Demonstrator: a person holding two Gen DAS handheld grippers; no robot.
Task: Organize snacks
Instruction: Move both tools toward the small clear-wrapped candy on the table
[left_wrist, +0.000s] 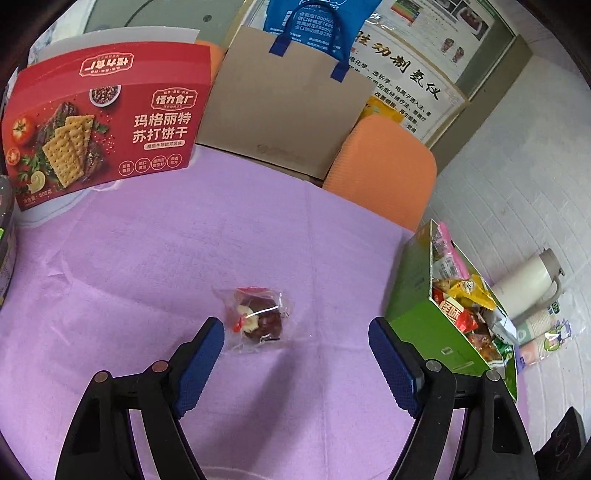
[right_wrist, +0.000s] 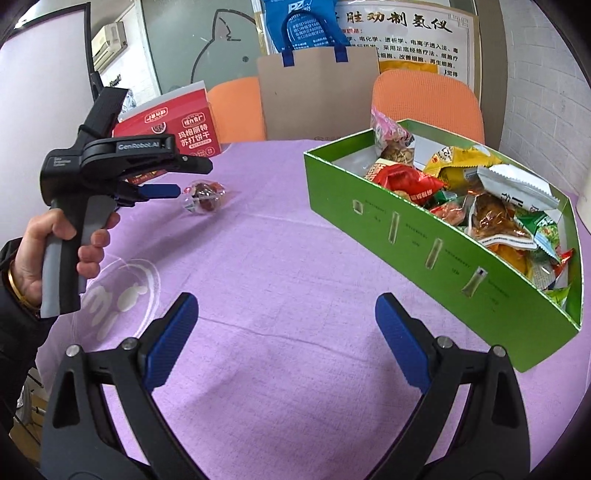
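Left claw (left_wrist: 295, 328): jaws spread wide, nothing gripped. It points down at the counter covered in a lilac cloth (left_wrist: 184, 258). A small clear-wrapped snack with a dark red-brown centre (left_wrist: 256, 317) lies flat on the cloth just ahead of the blue pads, nearer the left pad than the right, touching neither. In the right wrist view the same claw (right_wrist: 173, 184) appears side-on, held by a person's hand (right_wrist: 74, 243) on a grey and black grip, its tip just beside the snack (right_wrist: 203, 195).

Right claw (right_wrist: 286, 314): jaws also wide apart, empty, above bare cloth.

Open green cardboard box (right_wrist: 406, 229): stands on the counter to the right of the right claw, well apart from the lone snack. It holds a loose heap of mixed wrapped snacks in red, yellow, white and green packets (right_wrist: 480, 199).

Red cracker carton with white lettering (left_wrist: 103, 125): at the far left of the counter. Behind it stand orange chairs (left_wrist: 380, 170) and a brown paper bag with blue handles (left_wrist: 288, 110).
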